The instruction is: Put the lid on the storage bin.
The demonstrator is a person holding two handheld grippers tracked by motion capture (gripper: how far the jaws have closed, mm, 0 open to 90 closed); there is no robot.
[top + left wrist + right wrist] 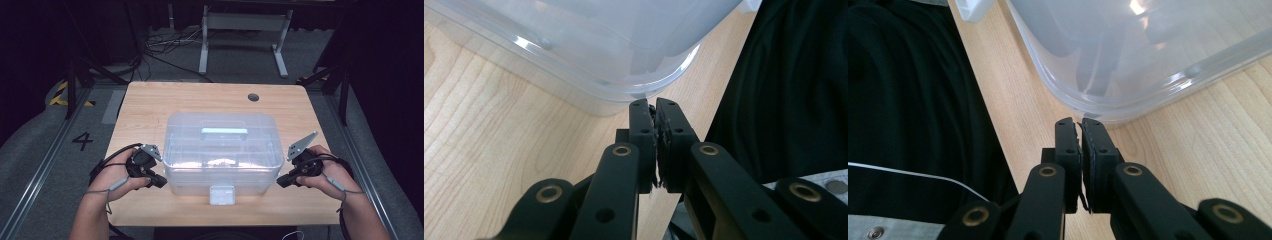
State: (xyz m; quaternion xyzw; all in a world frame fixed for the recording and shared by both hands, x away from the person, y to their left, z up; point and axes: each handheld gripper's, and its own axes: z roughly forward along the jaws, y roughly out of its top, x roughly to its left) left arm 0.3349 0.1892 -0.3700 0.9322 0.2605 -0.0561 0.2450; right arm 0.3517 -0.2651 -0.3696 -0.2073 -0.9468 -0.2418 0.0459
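Here, clear plastic storage box sits mid-table, lid on, white front latch facing the person. Left gripper lies just off the box's near left corner, jaws pressed together, nothing between them; tips point at the box wall, close to it, contact unclear. Right gripper mirrors it at the box's near right corner, jaws likewise clenched on nothing. Round dark grommet lies beyond the box.
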